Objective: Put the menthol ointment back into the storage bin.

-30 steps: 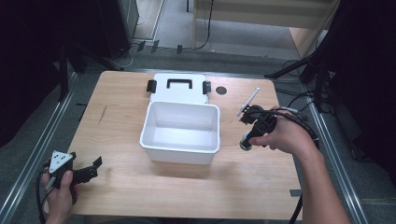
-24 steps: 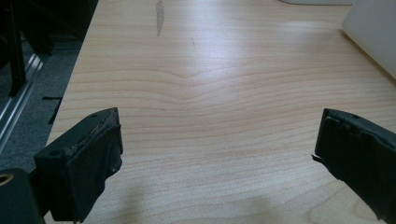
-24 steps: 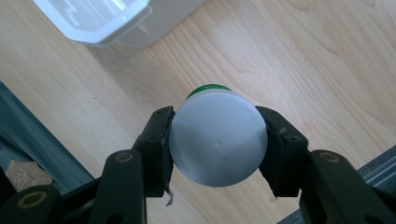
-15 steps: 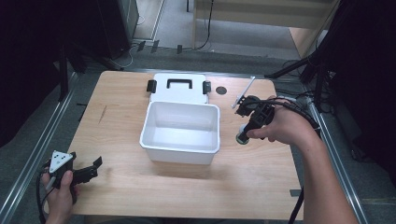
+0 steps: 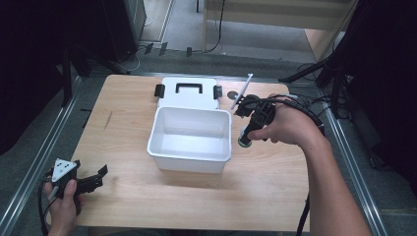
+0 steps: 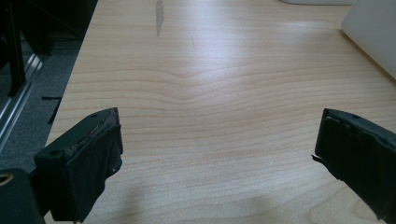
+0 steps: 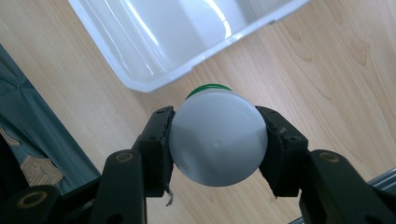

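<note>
My right gripper [image 7: 217, 144] — clamped on a bottle [image 7: 217, 140] beside the white bin [image 5: 191, 133] | my left gripper [image 6: 219, 154] — jaws apart over the table [image 6: 210, 79]

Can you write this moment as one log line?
right gripper: shut on bottle, beside white box | left gripper: open above table

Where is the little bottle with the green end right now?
The bottle is clamped in the right gripper, held just off the right side of the open white box, on the right of the high view.
</note>
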`<state>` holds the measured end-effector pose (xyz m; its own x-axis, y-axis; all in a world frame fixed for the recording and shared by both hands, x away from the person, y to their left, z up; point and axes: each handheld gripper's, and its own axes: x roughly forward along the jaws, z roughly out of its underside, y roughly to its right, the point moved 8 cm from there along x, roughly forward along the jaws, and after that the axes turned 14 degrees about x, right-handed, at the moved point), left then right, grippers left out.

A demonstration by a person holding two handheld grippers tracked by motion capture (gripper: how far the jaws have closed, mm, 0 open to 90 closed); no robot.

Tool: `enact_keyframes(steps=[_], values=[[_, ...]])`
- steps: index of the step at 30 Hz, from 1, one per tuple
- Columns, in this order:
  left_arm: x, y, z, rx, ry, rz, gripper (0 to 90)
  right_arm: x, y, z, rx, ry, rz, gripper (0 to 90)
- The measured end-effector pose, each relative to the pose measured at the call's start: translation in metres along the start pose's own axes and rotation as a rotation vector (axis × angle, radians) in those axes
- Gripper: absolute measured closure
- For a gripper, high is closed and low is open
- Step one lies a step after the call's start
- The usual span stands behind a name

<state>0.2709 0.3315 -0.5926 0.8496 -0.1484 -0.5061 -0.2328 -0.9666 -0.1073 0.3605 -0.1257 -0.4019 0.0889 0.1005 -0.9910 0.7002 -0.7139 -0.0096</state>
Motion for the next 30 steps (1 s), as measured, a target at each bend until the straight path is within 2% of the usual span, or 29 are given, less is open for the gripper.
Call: enact_keyframes(steps=[3, 11, 20, 26, 30], values=[[0.0, 0.0, 0.0, 0.0, 0.001, 0.001, 1.6, 0.0, -0.004, -0.007, -0.017, 0.001, 0.007, 51.5], [0.0, 0.0, 0.0, 0.001, -0.001, 0.005, 1.6, 0.005, -0.018, -0.025, -0.056, 0.018, -0.013, 51.5], [0.0, 0.0, 0.0, -0.004, 0.002, 0.005, 1.6, 0.016, -0.025, -0.042, -0.106, 0.034, -0.007, 51.5], [0.0, 0.0, 0.0, -0.003, 0.002, 0.005, 1.6, 0.025, -0.031, -0.049, -0.149, 0.031, -0.001, 51.5], [0.0, 0.0, 0.0, -0.003, 0.002, 0.006, 1.6, 0.031, -0.033, -0.053, -0.159, 0.022, 0.002, 51.5]])
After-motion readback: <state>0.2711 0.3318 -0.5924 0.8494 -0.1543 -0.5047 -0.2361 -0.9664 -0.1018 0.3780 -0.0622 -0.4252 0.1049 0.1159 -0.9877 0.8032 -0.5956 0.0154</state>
